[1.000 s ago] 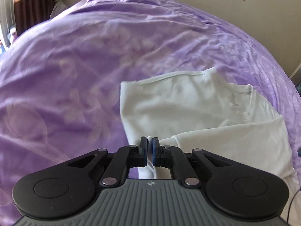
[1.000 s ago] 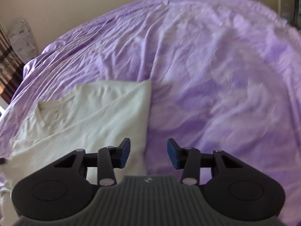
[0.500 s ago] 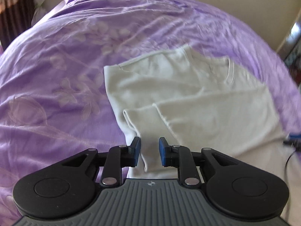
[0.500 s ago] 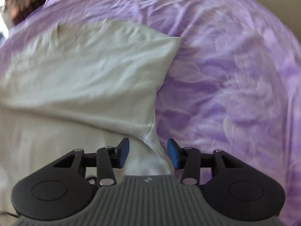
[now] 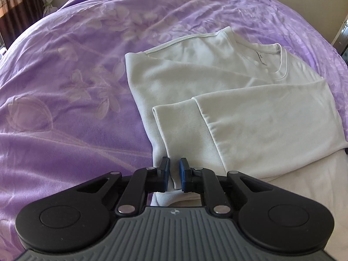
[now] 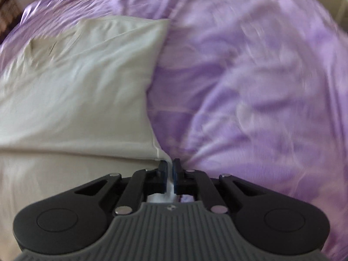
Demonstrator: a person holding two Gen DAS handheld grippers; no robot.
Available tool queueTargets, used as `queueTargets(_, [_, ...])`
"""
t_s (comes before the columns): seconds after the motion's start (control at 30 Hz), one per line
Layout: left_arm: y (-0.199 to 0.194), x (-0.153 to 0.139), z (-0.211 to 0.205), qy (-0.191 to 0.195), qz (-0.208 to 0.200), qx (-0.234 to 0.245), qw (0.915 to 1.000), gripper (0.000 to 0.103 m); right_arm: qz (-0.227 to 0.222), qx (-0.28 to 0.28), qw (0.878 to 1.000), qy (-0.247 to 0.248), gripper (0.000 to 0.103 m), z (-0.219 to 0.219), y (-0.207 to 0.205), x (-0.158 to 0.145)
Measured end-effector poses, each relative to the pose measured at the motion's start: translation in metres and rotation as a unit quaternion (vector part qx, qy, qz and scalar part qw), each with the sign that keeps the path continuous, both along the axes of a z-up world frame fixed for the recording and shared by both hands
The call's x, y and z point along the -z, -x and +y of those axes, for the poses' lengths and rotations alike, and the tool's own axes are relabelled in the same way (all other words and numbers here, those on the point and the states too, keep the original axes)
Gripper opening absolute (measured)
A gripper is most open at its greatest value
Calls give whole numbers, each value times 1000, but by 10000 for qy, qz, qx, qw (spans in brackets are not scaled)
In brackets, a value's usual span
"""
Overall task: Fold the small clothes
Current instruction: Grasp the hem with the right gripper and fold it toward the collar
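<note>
On the purple bed (image 5: pixel 65 87) lies the white shirt (image 5: pixel 239 100), sleeves already folded in. Both claws have just been closing: the left claw (image 5: pixel 173 175) and right claw (image 6: pixel 169 175) now pinch its near corners, probably ready to fold upward.

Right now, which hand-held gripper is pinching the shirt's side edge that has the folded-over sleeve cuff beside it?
The left hand-held gripper: the sleeve cuff lies just ahead. The right hand-held gripper grips the white sweatshirt at a cuffless edge.

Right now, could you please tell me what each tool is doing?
Left tool: just closing, pinching the white shirt at its edge.
Right tool: just closed, pinching the shirt's edge.
</note>
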State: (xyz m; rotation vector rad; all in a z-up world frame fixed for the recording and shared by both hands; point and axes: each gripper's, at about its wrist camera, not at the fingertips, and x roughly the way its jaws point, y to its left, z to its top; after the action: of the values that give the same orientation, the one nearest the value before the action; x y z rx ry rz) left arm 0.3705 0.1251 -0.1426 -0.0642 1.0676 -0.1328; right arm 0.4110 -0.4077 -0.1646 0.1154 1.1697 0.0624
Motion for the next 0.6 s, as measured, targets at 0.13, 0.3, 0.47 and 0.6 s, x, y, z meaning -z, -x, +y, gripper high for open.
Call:
queueTargets(0.13, [7,-18,0,-214,18,-1,9998,13,95,-82,9998,119,0,4,1,-17])
queueTargets(0.3, [36,-60,1,-474,-213,186,9985,12,-219,-403,9986,277,0,14,18,-66])
queueTargets(0.47, [76,-116,-7,-665,-573,573,9945,12,-659,-773,9937,462,0,20,47,-125])
queueTargets(0.6, [114,-158,-22,-917,-857,984,9872,13,-968,-1098,9872,630,0,21,83,-179])
